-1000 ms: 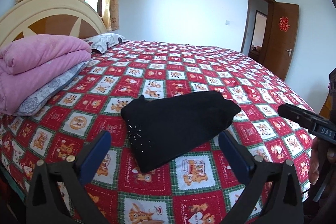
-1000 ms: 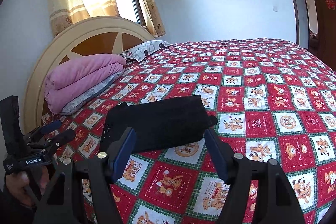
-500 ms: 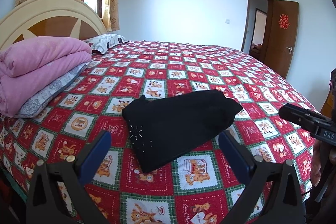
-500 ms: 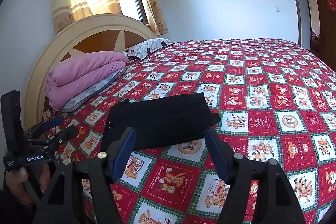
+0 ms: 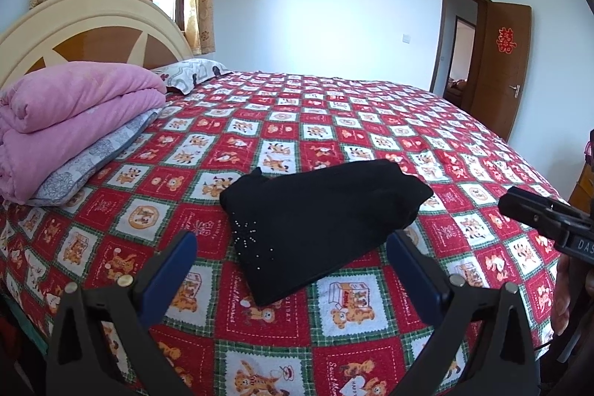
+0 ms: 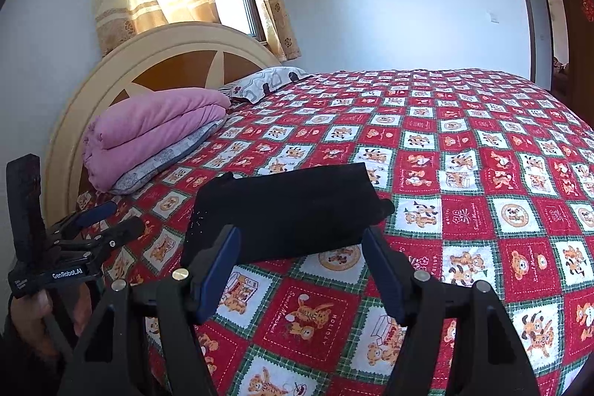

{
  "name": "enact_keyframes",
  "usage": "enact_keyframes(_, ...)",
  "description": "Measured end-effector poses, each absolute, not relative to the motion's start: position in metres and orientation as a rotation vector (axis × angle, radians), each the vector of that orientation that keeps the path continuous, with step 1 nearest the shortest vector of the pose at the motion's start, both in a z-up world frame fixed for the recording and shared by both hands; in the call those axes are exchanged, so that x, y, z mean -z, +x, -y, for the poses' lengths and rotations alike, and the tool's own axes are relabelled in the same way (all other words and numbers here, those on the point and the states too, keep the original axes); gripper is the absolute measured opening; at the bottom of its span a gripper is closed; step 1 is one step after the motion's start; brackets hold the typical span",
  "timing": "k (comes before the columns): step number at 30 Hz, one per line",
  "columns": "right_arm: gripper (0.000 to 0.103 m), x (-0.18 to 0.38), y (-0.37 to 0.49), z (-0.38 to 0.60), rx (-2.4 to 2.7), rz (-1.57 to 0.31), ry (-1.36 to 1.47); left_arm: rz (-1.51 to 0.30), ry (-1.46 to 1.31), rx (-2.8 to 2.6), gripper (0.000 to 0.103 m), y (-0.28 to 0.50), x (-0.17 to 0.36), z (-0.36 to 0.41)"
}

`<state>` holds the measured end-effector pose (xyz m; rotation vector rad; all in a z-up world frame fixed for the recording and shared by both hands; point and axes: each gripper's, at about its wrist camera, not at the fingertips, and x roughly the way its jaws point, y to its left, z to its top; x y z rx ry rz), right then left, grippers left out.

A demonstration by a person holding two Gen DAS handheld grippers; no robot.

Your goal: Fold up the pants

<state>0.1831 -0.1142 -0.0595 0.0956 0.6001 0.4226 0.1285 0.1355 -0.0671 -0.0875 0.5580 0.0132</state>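
Note:
Black pants (image 5: 315,214) (image 6: 293,210) lie folded into a compact bundle on the red patterned bedspread (image 5: 334,121), with small silver studs near their left front corner. My left gripper (image 5: 293,244) hovers open just short of the bundle's near edge, nothing between its blue pads. In the right wrist view my right gripper (image 6: 300,240) is likewise open and empty, its fingers framing the bundle's near edge without touching it. The left gripper (image 6: 107,216) also shows at the left of that view, held by a hand.
A folded pink quilt (image 5: 67,114) on a grey pillow sits at the left by the cream headboard (image 6: 159,62). A second pillow (image 5: 193,73) lies beyond it. A brown door (image 5: 501,69) stands open at the far right. The bed's edge runs just below the grippers.
Both views have shifted slightly; the pants and both open grippers are as before.

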Motion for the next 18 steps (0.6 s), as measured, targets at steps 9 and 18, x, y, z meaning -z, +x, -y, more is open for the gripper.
enact_keyframes(9, 0.069, 0.0567, 0.1775, 0.1110, -0.432, -0.595, 0.085, -0.535, -0.083, -0.012, 0.103, 0.1253, 0.0669, -0.1355)
enact_keyframes(18, 0.069, 0.0558, 0.1750, 0.1112, -0.435, -0.591, 0.084, -0.524, -0.078, 0.006, 0.103, 0.1243, 0.0659, -0.1309)
